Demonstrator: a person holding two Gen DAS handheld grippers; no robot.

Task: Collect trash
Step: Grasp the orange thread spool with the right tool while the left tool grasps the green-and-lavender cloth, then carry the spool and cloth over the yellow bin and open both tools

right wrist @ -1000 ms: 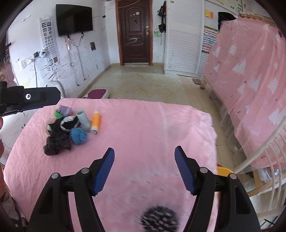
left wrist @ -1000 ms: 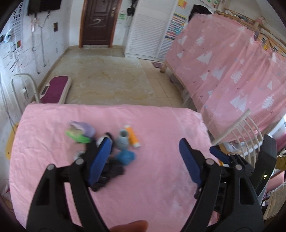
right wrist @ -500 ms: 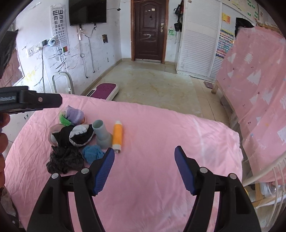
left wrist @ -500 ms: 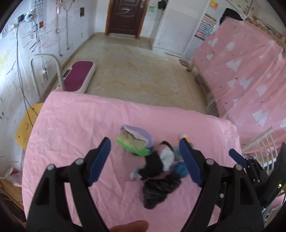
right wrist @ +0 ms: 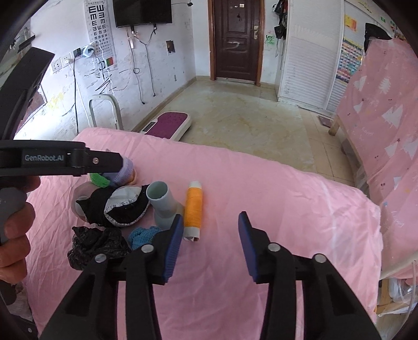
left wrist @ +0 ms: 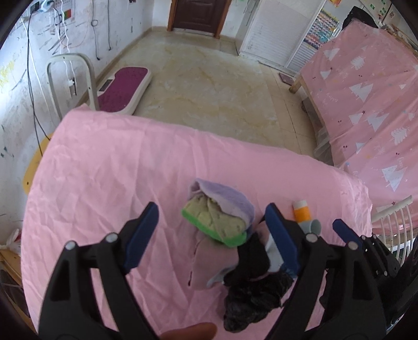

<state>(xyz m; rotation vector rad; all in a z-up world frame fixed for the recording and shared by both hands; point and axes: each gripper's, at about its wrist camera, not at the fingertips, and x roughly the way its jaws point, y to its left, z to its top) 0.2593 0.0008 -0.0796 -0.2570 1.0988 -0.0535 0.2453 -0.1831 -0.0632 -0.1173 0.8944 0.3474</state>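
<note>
a lived-in room of a home, likely a bedroom. a bed frame draped in a pink tree-print sheet (right wrist: 386,109) stands along one side, a dark wooden door (right wrist: 235,39) and a white louvred wardrobe (right wrist: 311,52) at the far end. a wall-mounted tv (right wrist: 142,11), an eye chart (right wrist: 100,23), scribbled walls and a purple step machine (left wrist: 122,89) on the tiled floor (left wrist: 209,86) complete it.
</note>
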